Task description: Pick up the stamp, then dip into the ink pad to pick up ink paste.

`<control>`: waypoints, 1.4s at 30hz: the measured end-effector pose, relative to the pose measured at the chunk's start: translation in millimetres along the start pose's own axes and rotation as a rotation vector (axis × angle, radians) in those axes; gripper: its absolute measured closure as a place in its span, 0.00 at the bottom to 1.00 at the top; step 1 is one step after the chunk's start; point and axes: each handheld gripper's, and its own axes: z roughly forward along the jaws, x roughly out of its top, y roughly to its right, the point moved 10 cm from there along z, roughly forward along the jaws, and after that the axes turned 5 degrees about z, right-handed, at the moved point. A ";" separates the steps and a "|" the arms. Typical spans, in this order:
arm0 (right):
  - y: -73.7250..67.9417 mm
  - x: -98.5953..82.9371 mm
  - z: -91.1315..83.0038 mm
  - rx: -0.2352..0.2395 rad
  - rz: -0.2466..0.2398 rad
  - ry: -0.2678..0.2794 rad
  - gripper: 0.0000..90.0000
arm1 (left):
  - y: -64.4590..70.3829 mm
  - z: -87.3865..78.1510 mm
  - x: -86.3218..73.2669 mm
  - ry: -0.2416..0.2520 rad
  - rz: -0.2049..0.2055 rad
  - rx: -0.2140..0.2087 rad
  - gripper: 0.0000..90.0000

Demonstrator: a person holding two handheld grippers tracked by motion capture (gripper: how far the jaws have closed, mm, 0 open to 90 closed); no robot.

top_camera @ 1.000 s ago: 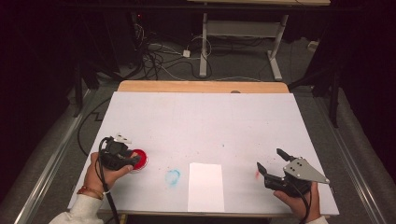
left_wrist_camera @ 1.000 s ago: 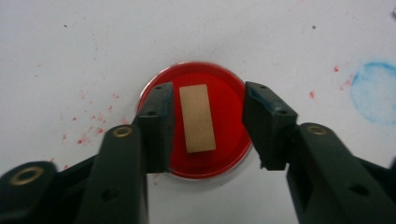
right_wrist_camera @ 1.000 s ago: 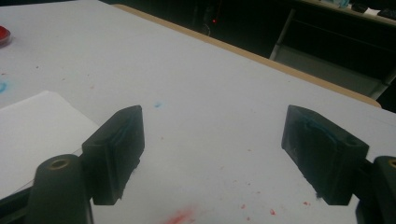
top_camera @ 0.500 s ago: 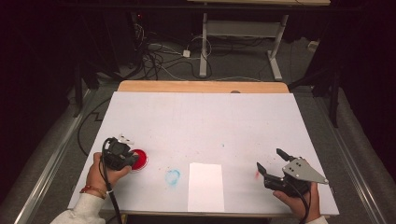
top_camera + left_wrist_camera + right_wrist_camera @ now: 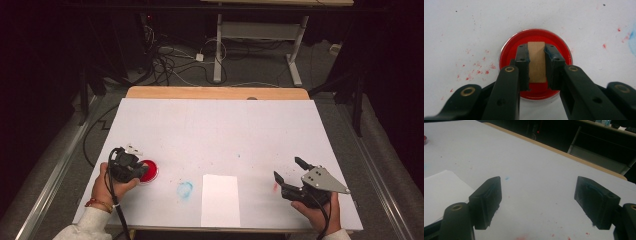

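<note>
Your left claw (image 5: 537, 68) grips a wooden block (image 5: 537, 62) in the red ink dish (image 5: 506, 53); lift carelessly and ink drips onto the worktop (image 5: 220, 130); your right claw (image 5: 292, 176) gapes empty.

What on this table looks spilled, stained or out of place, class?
Red specks dot the white table cover left of the red ink dish, where the left tool holds a wooden block. A blue smudge lies beside the white paper sheet, and a red smear marks the cover near the right tool.

White table (image 5: 215, 125) bears red dish (image 5: 148, 170), paper sheet (image 5: 220, 200).
</note>
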 end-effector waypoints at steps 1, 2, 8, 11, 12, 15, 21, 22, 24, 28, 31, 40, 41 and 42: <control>-0.7 -0.8 0.8 0.002 -0.003 -0.004 0.25 | 0.0 0.0 0.0 0.000 0.000 0.000 0.82; -0.7 -0.8 0.8 0.002 -0.003 -0.004 0.25 | -0.1 -0.7 -0.2 0.002 0.001 0.001 0.82; -0.2 -1.0 -0.3 0.000 0.000 -0.004 0.25 | 0.9 -19.5 4.1 0.069 -0.007 -0.013 0.82; 0.5 -0.4 -0.7 -0.003 -0.003 -0.003 0.24 | 1.7 -27.2 5.7 0.089 -0.008 -0.011 0.82; 0.7 0.4 -1.0 -0.007 -0.008 -0.002 0.24 | 2.4 -30.8 6.2 0.097 -0.006 -0.011 0.82; -0.5 0.2 -1.0 -0.005 -0.015 0.000 0.24 | 3.0 -41.2 7.4 0.120 0.002 -0.009 0.82; -2.3 0.0 1.9 0.010 -0.014 -0.003 0.24 | 2.7 -49.8 8.3 0.137 0.008 -0.005 0.82; -2.3 0.0 1.9 0.010 -0.014 -0.003 0.24 | 2.9 -51.2 8.8 0.141 0.009 -0.005 0.82; -2.5 -0.8 1.5 0.008 -0.017 -0.005 0.24 | 3.5 -55.2 9.7 0.147 0.017 -0.001 0.82; -1.6 -1.7 -0.4 0.010 -0.014 -0.008 0.24 | 7.0 -65.2 13.6 0.174 0.034 0.003 0.82; -1.3 0.3 -0.8 0.006 -0.016 -0.003 0.23 | 9.5 -70.5 15.1 0.181 0.047 0.008 0.82; -5.0 1.6 2.7 0.021 -0.018 0.001 0.23 | 14.4 -86.9 19.5 0.218 0.068 0.021 0.82; -5.0 1.6 2.7 0.021 -0.018 0.001 0.23 | 14.4 -84.6 19.8 0.216 0.069 0.018 0.82; -5.0 0.9 3.3 0.024 -0.026 -0.004 0.23 | 13.5 -81.6 19.6 0.208 0.072 0.019 0.82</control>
